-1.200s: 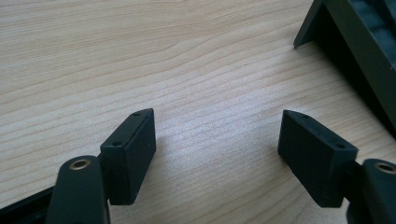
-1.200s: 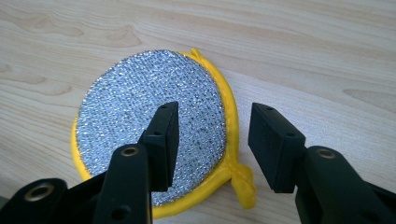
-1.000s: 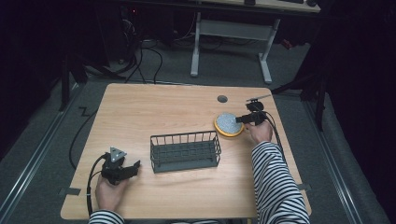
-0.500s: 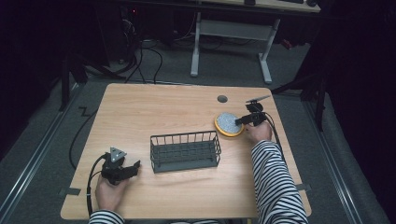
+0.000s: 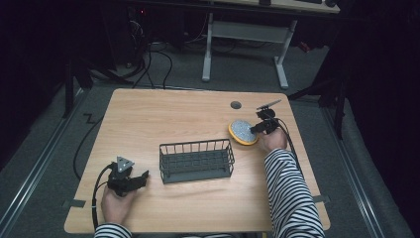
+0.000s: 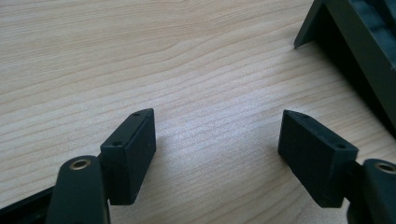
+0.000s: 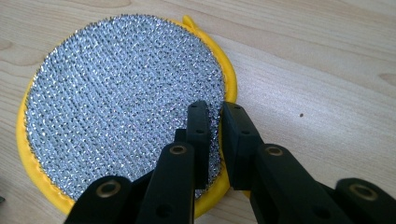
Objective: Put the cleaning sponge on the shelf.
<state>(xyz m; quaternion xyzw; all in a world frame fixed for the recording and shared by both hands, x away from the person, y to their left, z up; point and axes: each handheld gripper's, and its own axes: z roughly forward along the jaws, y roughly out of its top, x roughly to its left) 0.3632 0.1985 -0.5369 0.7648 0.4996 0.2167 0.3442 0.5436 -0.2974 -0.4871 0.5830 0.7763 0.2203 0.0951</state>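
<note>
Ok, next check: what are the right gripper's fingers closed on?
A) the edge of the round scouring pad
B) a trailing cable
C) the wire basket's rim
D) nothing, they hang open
A: in the right gripper view the right gripper pinches the yellow-trimmed edge of the round scouring pad; its jaws have just been closing.

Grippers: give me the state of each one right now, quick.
Left gripper: open, nothing between its jaws, resting low over the table.
Right gripper: jaws have just been closing, now pinched on the edge of the round scouring pad.
</note>
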